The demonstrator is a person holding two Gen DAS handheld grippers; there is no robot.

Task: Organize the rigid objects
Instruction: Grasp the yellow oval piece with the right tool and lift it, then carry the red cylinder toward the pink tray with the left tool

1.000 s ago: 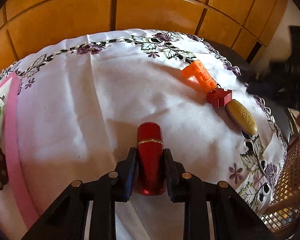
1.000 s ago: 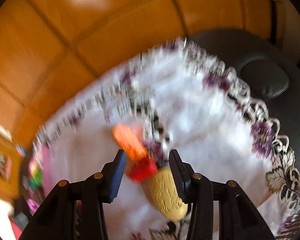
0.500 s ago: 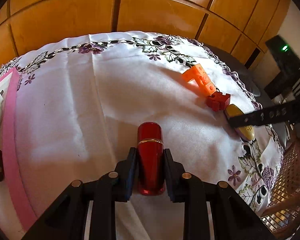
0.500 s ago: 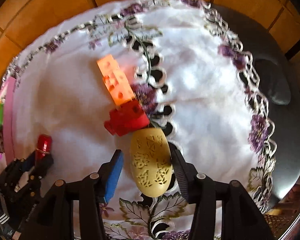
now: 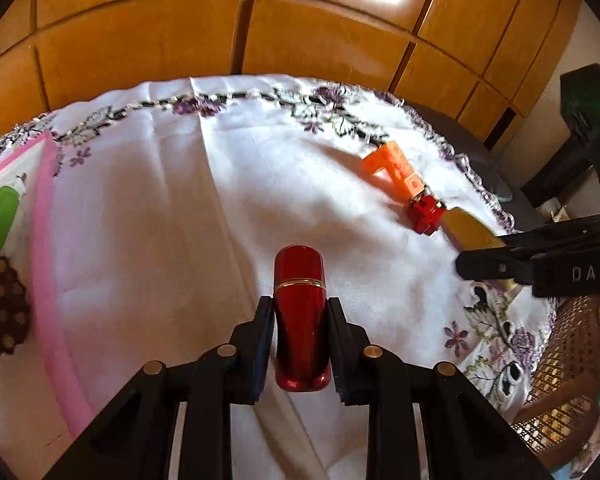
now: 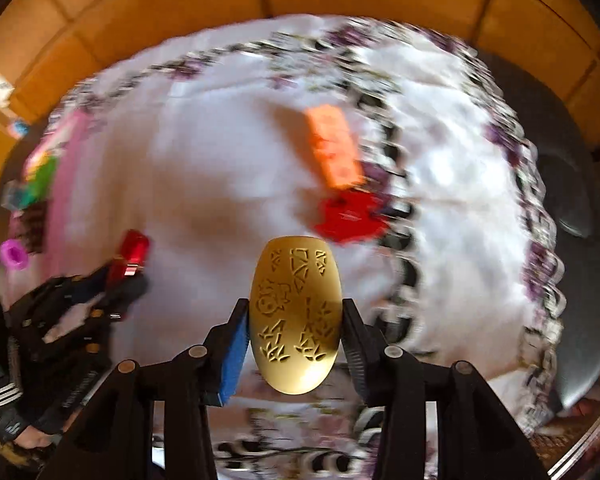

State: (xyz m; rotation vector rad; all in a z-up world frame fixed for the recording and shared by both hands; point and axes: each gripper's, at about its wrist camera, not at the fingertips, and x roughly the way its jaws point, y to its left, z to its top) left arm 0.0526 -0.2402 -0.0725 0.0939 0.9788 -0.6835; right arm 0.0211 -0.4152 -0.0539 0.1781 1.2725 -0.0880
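Red and glossy, the lipstick tube sits clamped in the left claw, long axis running toward 12 o'clock, its rounded cap pointing away over the white embroidered tabletop. A gold oval case is pinched in the right claw, lengthwise toward 12 o'clock too. Beyond it at 1 o'clock lie a red block, then an orange block.

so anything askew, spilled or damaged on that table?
Nothing stands out. The left gripper holds the red tube and the right gripper holds the gold oval case, both intact. The orange block and red block lie on the tablecloth.
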